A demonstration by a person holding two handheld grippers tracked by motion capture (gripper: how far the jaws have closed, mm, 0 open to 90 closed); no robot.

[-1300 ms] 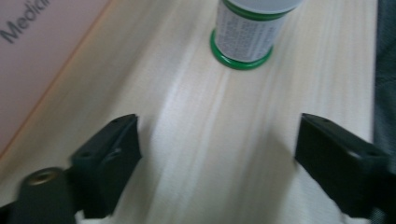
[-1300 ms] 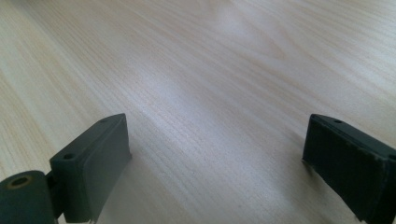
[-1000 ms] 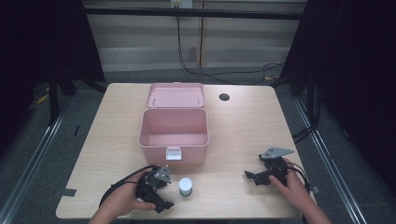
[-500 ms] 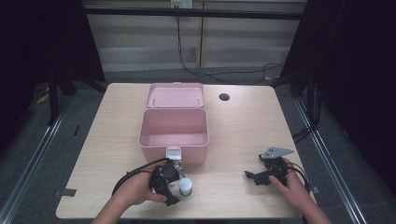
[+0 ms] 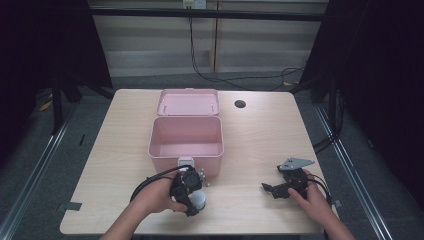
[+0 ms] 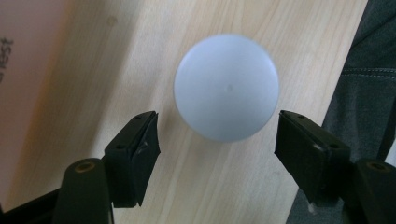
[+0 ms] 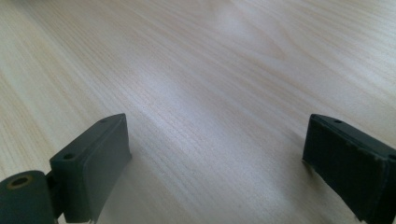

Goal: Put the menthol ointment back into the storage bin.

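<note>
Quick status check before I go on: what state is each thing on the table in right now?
Pink box: open, lid folded back, inside looks empty.
White round container: upright on the table, cap on, not gripped.
Left gripper: open, jaws either side of the container, not touching.
Right gripper: open, low over bare table.

A: How much of the white round thing (image 5: 200, 201) shows from above?
B: Little; the left tool (image 5: 194, 199) and hand (image 5: 159, 196) cover most of it.
A: And close up?
B: Its sides and base are hidden under its round top (image 6: 227, 87), and the pink box (image 6: 21, 70) is blurred and cut off at the edge.
</note>
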